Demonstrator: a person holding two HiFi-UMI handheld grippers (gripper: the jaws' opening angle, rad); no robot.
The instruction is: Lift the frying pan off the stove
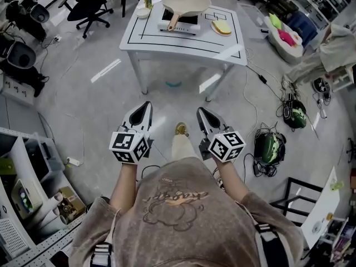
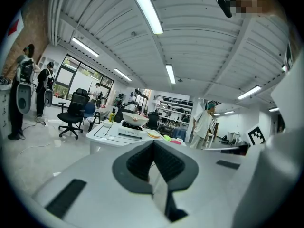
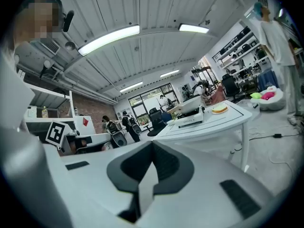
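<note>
**Pan not yet reached: both grippers empty, well short of the table**

The frying pan (image 1: 185,1) is sitting on the stove (image 1: 181,22), its pale handle pointing toward the person. The stove is resting on the white table (image 1: 150,40), with open floor lying between it and the person. Nothing of the task is looking done: the pan is untouched, and the whole approach, the grip on the handle and the lift are all remaining.

The left gripper (image 1: 146,107) and the right gripper (image 1: 201,113) are being held side by side at waist height, pointing toward the table. Each one's 2 jaws are pressed together with nothing between them.

As for writing, the stove's front is carrying a dark word that is too small to read. The person's shirt is showing a cartoon print with cursive lettering that cannot be made out. The cubes on the grippers are bearing only black-and-white square markers.
</note>
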